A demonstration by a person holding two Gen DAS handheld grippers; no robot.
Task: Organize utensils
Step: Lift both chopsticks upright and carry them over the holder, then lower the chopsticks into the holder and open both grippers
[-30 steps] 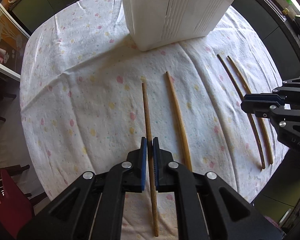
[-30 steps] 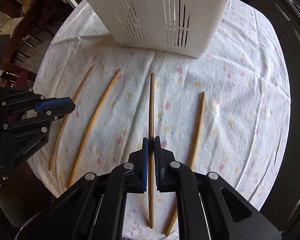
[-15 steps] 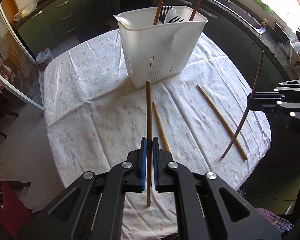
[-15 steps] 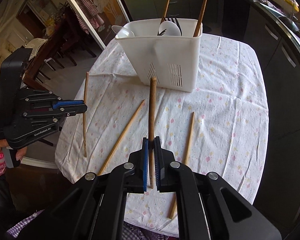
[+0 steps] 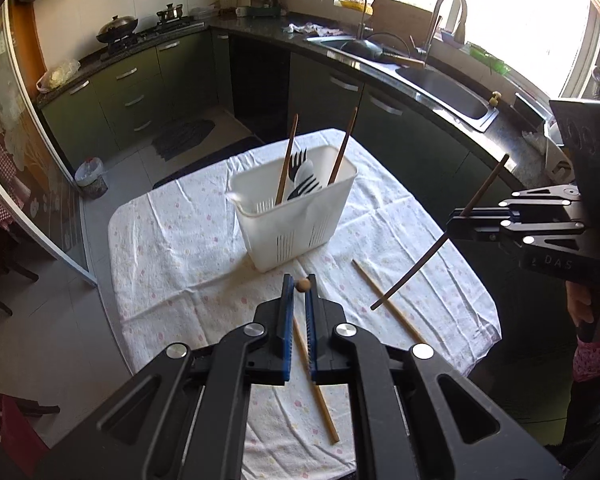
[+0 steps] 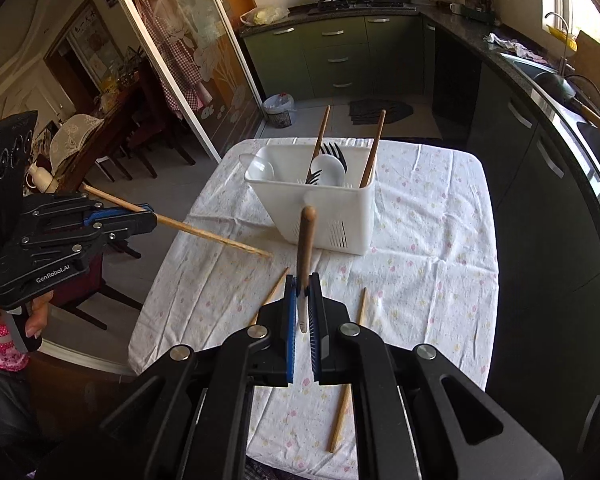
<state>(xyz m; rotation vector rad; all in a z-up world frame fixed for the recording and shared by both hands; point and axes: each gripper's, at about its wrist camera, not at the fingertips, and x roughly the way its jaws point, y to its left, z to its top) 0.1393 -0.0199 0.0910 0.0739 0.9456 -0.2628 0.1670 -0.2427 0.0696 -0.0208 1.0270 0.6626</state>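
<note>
Each gripper's fingers are clamped on one chopstick, lifted clear of the bench: the left gripper (image 5: pixel 299 286) holds a light stick (image 6: pixel 216 237), the right gripper (image 6: pixel 302 286) a dark stick (image 6: pixel 305 240). Two more (image 5: pixel 388 301) lie on the cloth. The next move, I judge: tip each stick upright over the caddy (image 5: pixel 296 216), aim for a gap beside the forks (image 5: pixel 304 178), lower, then release.

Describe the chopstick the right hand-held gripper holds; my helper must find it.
Start at the white utensil basket on the table. In front of it, the right hand-held gripper pinches a darker, round-tipped chopstick; unlike two pale ones lying flat, it stands upright, lifted.
</note>
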